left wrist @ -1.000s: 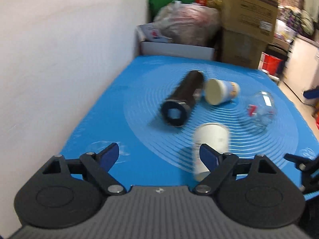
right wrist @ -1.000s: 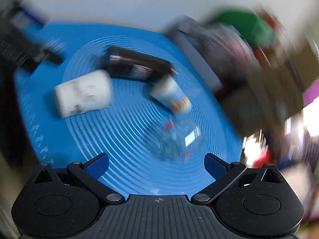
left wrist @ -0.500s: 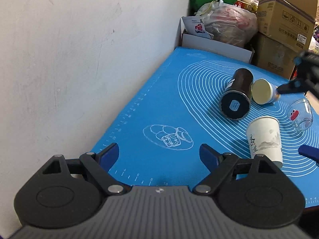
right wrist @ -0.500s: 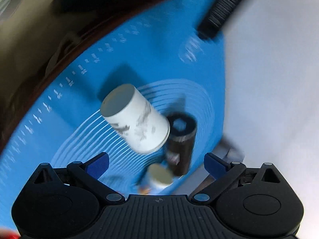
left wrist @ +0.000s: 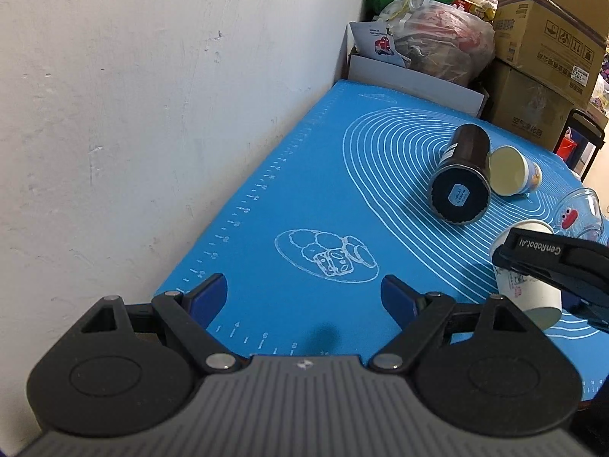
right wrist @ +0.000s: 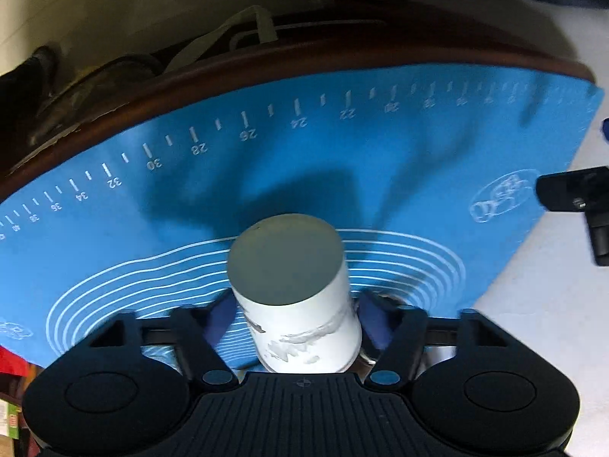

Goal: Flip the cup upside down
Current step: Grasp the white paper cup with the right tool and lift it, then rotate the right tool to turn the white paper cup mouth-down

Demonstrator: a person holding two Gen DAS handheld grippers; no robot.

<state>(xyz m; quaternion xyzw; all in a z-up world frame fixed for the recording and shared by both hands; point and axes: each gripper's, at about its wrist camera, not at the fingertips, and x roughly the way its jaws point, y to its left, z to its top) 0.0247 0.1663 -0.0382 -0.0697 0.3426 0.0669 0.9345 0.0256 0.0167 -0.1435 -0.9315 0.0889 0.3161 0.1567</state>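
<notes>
The right gripper (right wrist: pixel 293 323) straddles the white paper cup (right wrist: pixel 293 285) lying on the blue mat (right wrist: pixel 342 160) at the desk's near right, jaws apparently not yet closed; the cup's base points away. The left gripper (left wrist: pixel 304 297) hovers open, well apart.

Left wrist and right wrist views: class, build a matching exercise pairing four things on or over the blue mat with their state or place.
Column one:
1. white paper cup
2. black tumbler
3. glass jar
4. left gripper

Column two:
A. lying on its side, beside a small cup
B. open, holding nothing
C. between the fingers of the right gripper
D. at the right edge of the left wrist view, red figure on it

Pairs: 1-C, 2-A, 3-D, 4-B
</notes>
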